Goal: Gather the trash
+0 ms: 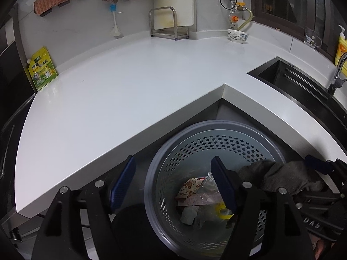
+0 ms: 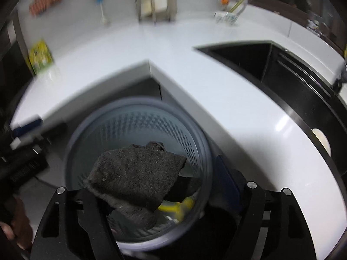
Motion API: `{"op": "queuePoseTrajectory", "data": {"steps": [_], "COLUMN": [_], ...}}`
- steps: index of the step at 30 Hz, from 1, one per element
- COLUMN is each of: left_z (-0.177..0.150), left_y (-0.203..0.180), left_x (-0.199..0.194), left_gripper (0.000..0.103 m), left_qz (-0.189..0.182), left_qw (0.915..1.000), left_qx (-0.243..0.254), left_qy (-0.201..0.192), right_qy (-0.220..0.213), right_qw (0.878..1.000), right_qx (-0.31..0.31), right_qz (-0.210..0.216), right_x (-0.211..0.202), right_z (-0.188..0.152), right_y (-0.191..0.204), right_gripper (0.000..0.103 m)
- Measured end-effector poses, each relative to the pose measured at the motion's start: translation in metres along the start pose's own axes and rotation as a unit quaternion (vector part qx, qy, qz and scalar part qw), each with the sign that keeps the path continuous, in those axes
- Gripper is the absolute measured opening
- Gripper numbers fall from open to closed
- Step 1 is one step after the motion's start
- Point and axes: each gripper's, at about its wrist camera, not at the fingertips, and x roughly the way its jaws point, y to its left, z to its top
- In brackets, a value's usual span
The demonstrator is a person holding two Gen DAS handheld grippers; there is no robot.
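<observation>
Left gripper: jaws wide apart, nothing between them, poised above the bin, one blue pad over its left rim, the other over its opening. Right gripper: the grey cloth drapes over its left finger and hangs above the bin; the right finger stands well apart from the cloth, and the left pad is hidden, so whether the jaws pinch the cloth cannot be told. In the left view the cloth lies over the bin's right rim, beside the right gripper. Bin: grey, perforated, standing in the inner corner of the white counter; it holds a patterned wrapper, crumpled paper and a yellow item. Counter: green pouch at far left, rack and bowl at the back wall, black sink at right. The right view is blurred
</observation>
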Motion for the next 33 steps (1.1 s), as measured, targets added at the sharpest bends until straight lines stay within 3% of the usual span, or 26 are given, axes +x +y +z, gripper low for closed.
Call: {"op": "queuePoseTrajectory", "data": {"steps": [6,14,16,18,21,24,27,33], "left_z": [0.0,0.001,0.001,0.002,0.003,0.005,0.004,0.005], "left_y": [0.001,0.002,0.004,0.007,0.011,0.013,0.014,0.015], "left_x": [0.0,-0.002,-0.004,-0.005,-0.006,-0.005,-0.006,-0.009], "left_gripper": [0.071,0.071,0.071,0.071,0.071,0.071,0.071,0.076], "left_qz": [0.002,0.001,0.002,0.002,0.005,0.004,0.004,0.003], "left_qw": [1.0,1.0,1.0,0.9999,0.9999,0.9998,0.9998,0.9997], "left_qx": [0.0,-0.003,-0.005,-0.01,-0.013,-0.017,-0.018,-0.02], "left_qy": [-0.001,-0.004,-0.006,-0.007,-0.01,-0.009,-0.01,-0.015], "right_qy": [0.047,0.119,0.097,0.099,0.047,0.031,0.007,-0.006], "right_qw": [0.999,0.99,0.992,0.993,0.995,0.995,0.997,0.998], "right_qx": [-0.002,-0.068,-0.077,-0.069,-0.061,-0.094,-0.077,-0.053], "right_qz": [0.022,0.011,0.038,-0.001,0.06,-0.028,0.029,0.03], "right_x": [0.003,0.015,0.012,0.017,-0.001,-0.005,-0.018,-0.023], "right_z": [0.006,0.016,0.017,0.015,0.014,0.016,0.016,0.017], "right_y": [-0.002,0.007,0.011,0.009,0.01,0.018,0.015,0.007], "right_gripper": [0.074,0.074,0.076,0.077,0.078,0.078,0.078,0.078]}}
